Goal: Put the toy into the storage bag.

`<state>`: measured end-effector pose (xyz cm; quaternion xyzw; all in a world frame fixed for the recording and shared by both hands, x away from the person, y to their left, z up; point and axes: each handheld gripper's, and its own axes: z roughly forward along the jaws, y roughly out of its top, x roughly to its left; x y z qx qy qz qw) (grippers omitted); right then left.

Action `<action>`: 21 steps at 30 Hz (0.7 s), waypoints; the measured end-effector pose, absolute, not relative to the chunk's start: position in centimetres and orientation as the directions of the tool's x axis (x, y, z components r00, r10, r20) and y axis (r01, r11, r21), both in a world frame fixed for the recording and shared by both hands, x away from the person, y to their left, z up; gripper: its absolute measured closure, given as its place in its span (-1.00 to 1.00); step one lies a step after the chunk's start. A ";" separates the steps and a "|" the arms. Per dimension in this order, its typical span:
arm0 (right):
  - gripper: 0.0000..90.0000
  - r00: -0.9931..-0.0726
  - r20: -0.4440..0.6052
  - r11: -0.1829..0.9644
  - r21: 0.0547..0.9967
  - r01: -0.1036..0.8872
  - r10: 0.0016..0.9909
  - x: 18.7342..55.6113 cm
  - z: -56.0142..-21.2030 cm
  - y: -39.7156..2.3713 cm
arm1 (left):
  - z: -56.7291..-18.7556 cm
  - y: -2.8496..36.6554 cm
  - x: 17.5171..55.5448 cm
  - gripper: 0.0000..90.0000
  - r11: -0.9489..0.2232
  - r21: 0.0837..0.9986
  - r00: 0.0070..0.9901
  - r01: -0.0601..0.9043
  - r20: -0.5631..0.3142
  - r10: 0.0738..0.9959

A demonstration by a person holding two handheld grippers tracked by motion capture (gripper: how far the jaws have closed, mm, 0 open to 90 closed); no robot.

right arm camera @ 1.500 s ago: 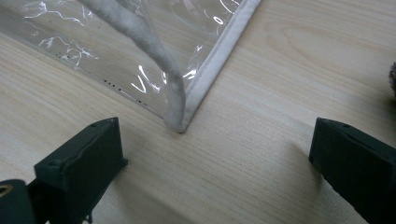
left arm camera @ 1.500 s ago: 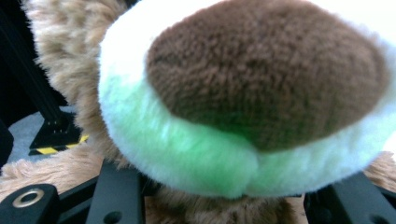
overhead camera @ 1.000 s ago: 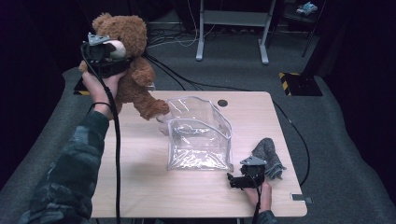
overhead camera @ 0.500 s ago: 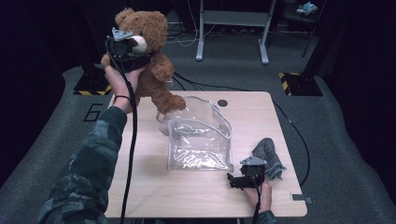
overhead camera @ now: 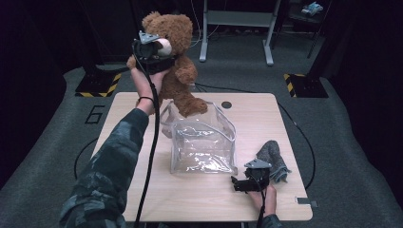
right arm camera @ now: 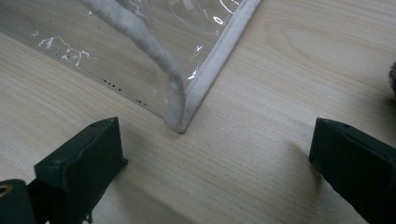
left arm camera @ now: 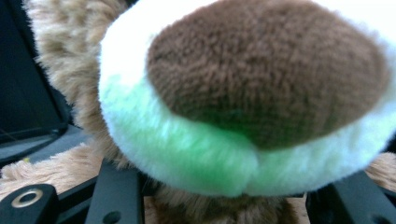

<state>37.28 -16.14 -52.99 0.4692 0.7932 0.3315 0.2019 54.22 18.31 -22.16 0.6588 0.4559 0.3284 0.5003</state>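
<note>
From the high view, the left gripper (overhead camera: 151, 49) holds a fluffy brown plush teddy bear (overhead camera: 173, 66) over the clear plastic zip bag (overhead camera: 202, 140); lowering it in comes next. The left gripper view has the jaws clamped below its muzzle. In the right gripper view, the right gripper (right arm camera: 215, 154) gapes empty beside the bag's corner.

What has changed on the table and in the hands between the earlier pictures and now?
The left tool, shut on the teddy bear, has carried it to the right in the high view, so one bear foot now hangs over the open clear bag. The grip has not changed. The right tool, its jaws open, stayed on the table by the bag's corner, beside the grey cloth.
</note>
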 end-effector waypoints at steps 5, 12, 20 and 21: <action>-0.95 -0.478 -0.009 0.340 0.715 0.611 0.878 37.3 -53.0 -16.1 | -23.1 16.9 54.4 0.07 -0.054 0.958 0.386 0.283 -0.062 0.920; -0.95 -0.478 -0.010 0.340 0.715 0.610 0.878 37.3 -53.0 -16.1 | -24.5 15.5 54.7 0.06 -0.038 0.953 0.409 0.300 -0.092 0.908; -0.95 -0.474 -0.005 0.334 0.717 0.613 0.881 37.3 -53.0 -16.1 | -25.5 14.5 54.8 0.06 -0.023 0.953 0.423 0.301 -0.112 0.899; -0.95 -0.476 -0.007 0.337 0.716 0.612 0.880 37.3 -53.0 -16.1 | -25.6 14.4 54.8 0.06 -0.012 0.952 0.422 0.307 -0.125 0.898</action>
